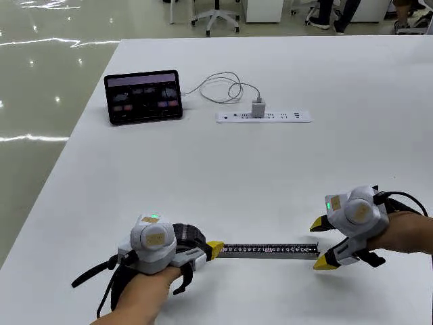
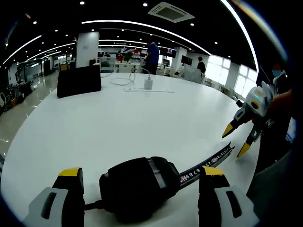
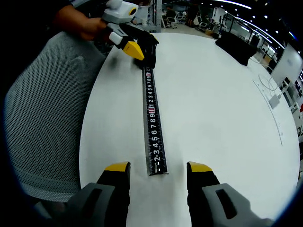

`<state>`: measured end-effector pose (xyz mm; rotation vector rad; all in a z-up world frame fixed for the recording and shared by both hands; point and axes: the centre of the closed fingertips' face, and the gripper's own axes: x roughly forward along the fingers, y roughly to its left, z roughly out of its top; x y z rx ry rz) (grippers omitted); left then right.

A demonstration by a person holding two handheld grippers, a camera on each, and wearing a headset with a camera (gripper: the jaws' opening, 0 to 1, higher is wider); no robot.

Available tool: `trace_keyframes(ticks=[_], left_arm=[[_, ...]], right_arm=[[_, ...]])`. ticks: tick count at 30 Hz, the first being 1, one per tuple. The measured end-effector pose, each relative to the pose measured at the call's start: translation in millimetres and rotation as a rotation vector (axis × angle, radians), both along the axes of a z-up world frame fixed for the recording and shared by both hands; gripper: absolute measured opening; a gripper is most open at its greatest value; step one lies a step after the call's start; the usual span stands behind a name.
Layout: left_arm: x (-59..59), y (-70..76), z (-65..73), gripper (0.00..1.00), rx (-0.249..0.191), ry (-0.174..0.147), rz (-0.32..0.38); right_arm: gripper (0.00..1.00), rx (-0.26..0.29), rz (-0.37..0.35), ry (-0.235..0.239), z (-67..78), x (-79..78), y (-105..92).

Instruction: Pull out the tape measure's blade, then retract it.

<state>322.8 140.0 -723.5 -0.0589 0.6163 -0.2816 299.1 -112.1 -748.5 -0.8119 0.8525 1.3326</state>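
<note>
The black tape measure case [image 1: 190,241] rests on the white table [image 1: 270,176], between the jaws of my left gripper [image 1: 203,252]. In the left gripper view the case [image 2: 137,187] sits inside the open left gripper [image 2: 142,172], with a small gap on each side. The blade [image 1: 269,251] lies pulled out flat toward the right. Its hooked end [image 3: 156,169] lies just in front of my right gripper [image 3: 158,166], which is open and not touching it. In the head view the right gripper [image 1: 319,244] straddles the blade's tip.
A dark tablet [image 1: 143,96] stands at the back left. Beside it lies a white power strip [image 1: 264,116] with a charger and a looped cable [image 1: 226,87]. The table's left edge drops to a glossy floor [image 1: 40,81]. A grey mesh surface [image 3: 42,118] borders the near edge.
</note>
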Motion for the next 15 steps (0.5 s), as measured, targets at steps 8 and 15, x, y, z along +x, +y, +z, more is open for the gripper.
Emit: trace_keyframes(ticks=[8, 15], left_arm=[[-2.1, -6.9, -0.3, 0.92, -0.008, 0.003, -0.021], [-1.9, -4.1, -3.5, 0.88, -0.022, 0.021, -0.004]], right_arm=[[0.25, -0.017, 0.032, 0.011, -4.6, 0.7, -1.8], [0.14, -0.046, 0.056, 0.027, -11.3, -5.5, -5.3]])
